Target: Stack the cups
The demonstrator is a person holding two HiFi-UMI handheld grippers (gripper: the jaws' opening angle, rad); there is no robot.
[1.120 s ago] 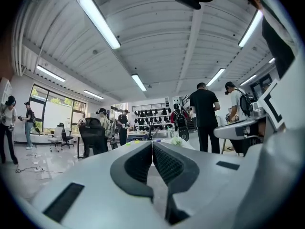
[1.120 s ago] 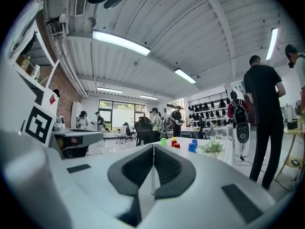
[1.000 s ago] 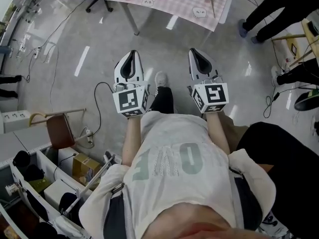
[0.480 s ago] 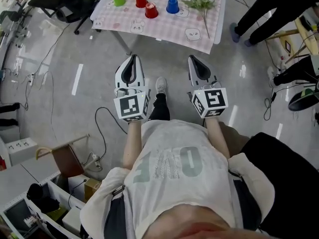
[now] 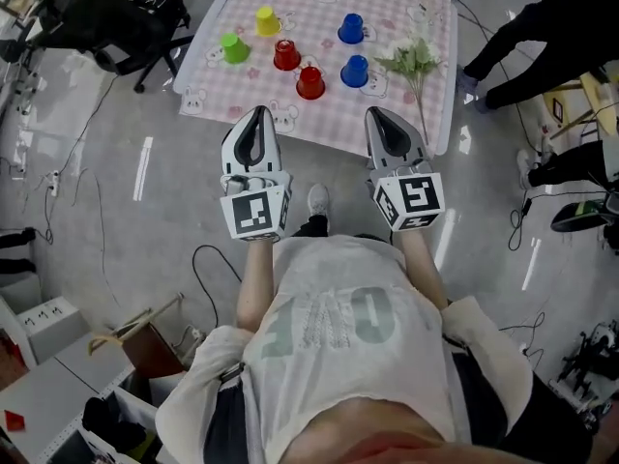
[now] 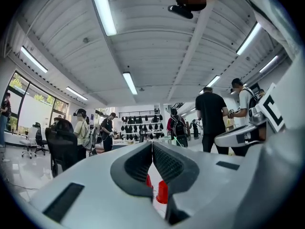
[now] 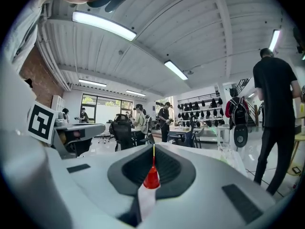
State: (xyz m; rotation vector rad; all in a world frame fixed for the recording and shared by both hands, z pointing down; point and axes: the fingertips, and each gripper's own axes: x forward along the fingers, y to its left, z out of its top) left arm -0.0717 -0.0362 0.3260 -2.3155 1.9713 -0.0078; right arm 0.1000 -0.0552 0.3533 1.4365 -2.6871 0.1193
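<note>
Hovering side by side at near table edge were left gripper (image 5: 256, 114) and right gripper (image 5: 376, 114). Both had jaws pressed together, nothing held. On pink checked cloth (image 5: 309, 3), unstacked, stood green cup (image 5: 230, 47), yellow cup (image 5: 266, 20), rear red cup (image 5: 286, 55), near red cup (image 5: 310, 83), rear blue cup (image 5: 351, 29), near blue cup (image 5: 355, 71). Flower sprig (image 5: 412, 63) lay right of blue cups.

table (image 5: 329, 114): far edge is cut off at the top | red cups (image 6: 162, 192): partly hidden by the left gripper (image 6: 152, 146) | red cup (image 7: 151, 178): only a slice is seen past the right gripper (image 7: 153, 149)
</note>
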